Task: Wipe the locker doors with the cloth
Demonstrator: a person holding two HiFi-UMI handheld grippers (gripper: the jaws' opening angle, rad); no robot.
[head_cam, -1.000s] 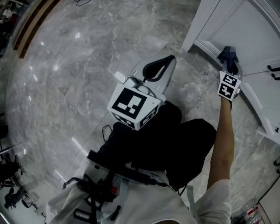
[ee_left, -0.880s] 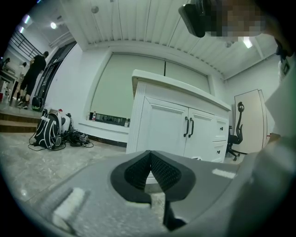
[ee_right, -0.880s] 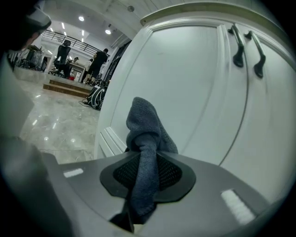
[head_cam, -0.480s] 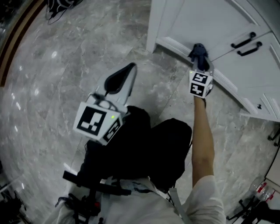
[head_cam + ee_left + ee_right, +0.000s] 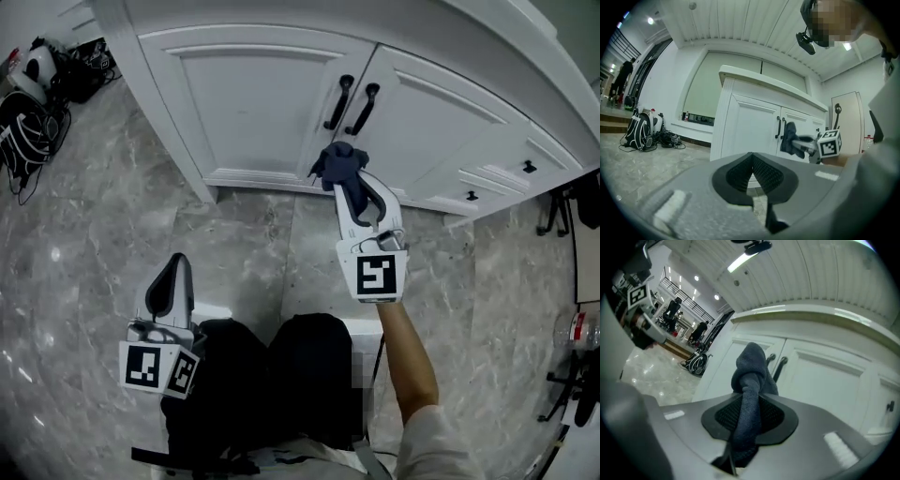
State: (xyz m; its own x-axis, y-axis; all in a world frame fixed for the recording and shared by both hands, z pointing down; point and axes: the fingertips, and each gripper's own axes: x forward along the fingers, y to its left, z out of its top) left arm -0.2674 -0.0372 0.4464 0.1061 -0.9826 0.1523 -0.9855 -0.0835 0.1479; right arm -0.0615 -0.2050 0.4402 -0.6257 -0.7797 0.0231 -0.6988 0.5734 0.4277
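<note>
A dark blue cloth (image 5: 339, 164) (image 5: 751, 394) is clamped in my right gripper (image 5: 348, 178), bunched up past the fingertips. It hangs just in front of the white locker doors (image 5: 253, 98), close to the two black handles (image 5: 353, 105) where the doors meet; whether it touches a door is unclear. In the right gripper view the handles (image 5: 776, 365) show right behind the cloth. My left gripper (image 5: 172, 291) (image 5: 752, 176) is held low over the floor at the left, shut with nothing between its jaws. It sees the cloth (image 5: 789, 137) and the doors (image 5: 750, 131) from a distance.
Grey marble floor (image 5: 112, 234) in front of the cabinet. Bags and cables (image 5: 37, 89) lie at the left by the wall. Smaller doors with black knobs (image 5: 528, 167) continue to the right. A stand and bottle (image 5: 574, 328) are at the far right.
The head view has swung up to face the cabinet squarely. The right gripper with the cloth now sits by the door handles instead of the lower door edge. The left gripper dropped lower left.
</note>
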